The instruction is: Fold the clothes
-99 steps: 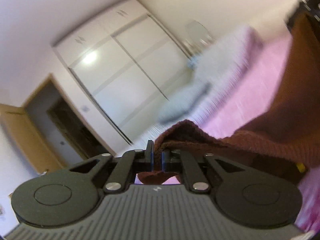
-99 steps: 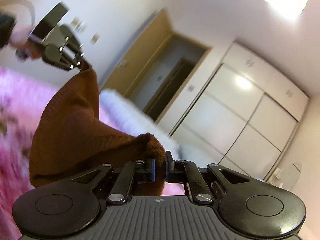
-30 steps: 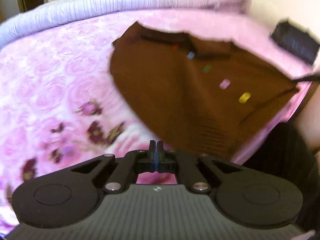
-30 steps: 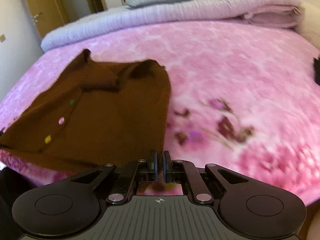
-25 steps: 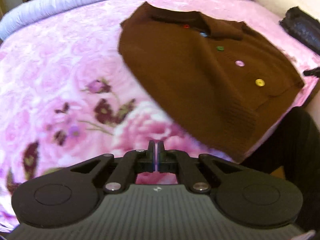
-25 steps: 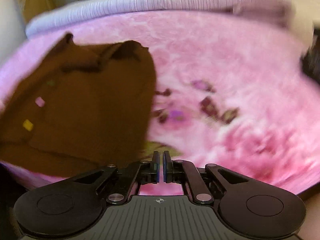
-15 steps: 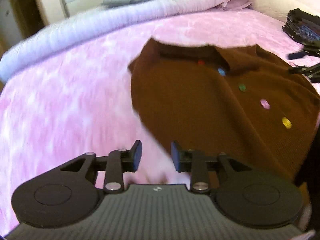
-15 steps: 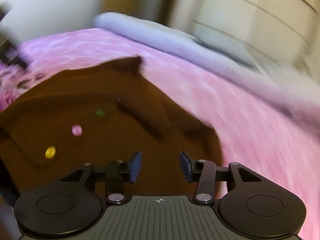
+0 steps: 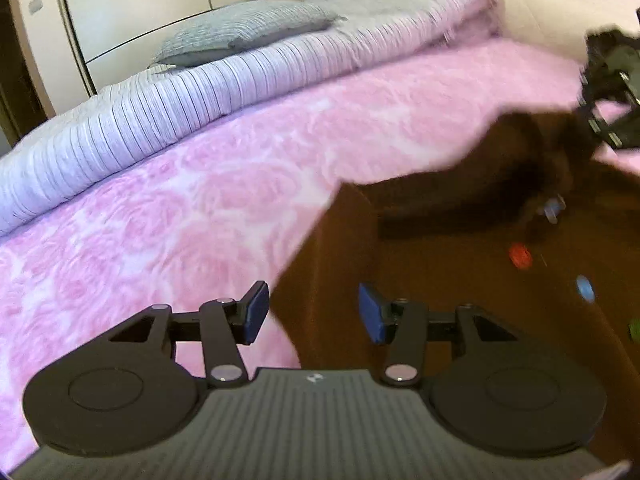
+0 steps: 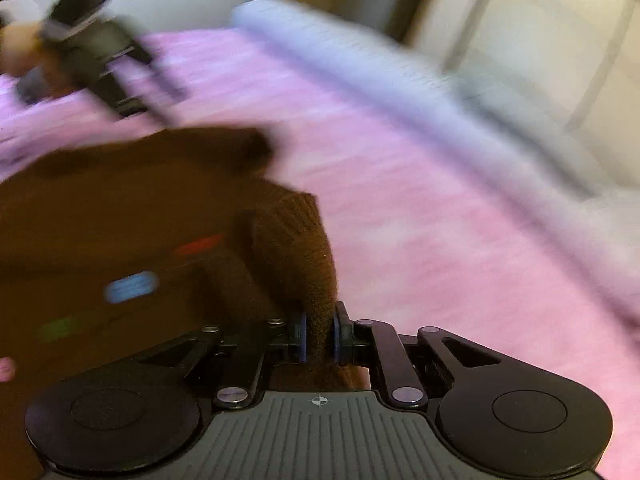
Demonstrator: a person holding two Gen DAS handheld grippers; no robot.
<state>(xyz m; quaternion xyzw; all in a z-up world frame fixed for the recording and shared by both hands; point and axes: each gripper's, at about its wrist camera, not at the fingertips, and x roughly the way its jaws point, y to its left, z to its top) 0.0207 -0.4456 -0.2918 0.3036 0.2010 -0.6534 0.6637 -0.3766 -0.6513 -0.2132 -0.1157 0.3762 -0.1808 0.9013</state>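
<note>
A brown knit cardigan [image 9: 460, 272] with coloured buttons lies front up on the pink bed. My left gripper [image 9: 312, 314] is open, its blue pads on either side of the cardigan's left shoulder edge. My right gripper [image 10: 319, 336] is shut on the cardigan [image 10: 132, 208] at its right shoulder, knit fabric pinched between the pads. The right gripper also shows at the far right of the left wrist view [image 9: 612, 104], and the left gripper at the top left of the right wrist view [image 10: 120, 76]. Both views are blurred.
The pink flowered bedspread [image 9: 180, 208] spreads to the left and beyond the cardigan. A folded striped lilac duvet [image 9: 168, 92] and a grey pillow [image 9: 240, 28] lie along the far edge, in front of white wardrobe doors [image 10: 560, 32].
Both grippers let go of the cardigan's hem, opened and moved up to its shoulders. The right gripper has now shut on the right shoulder; the left has opened wider at the left shoulder.
</note>
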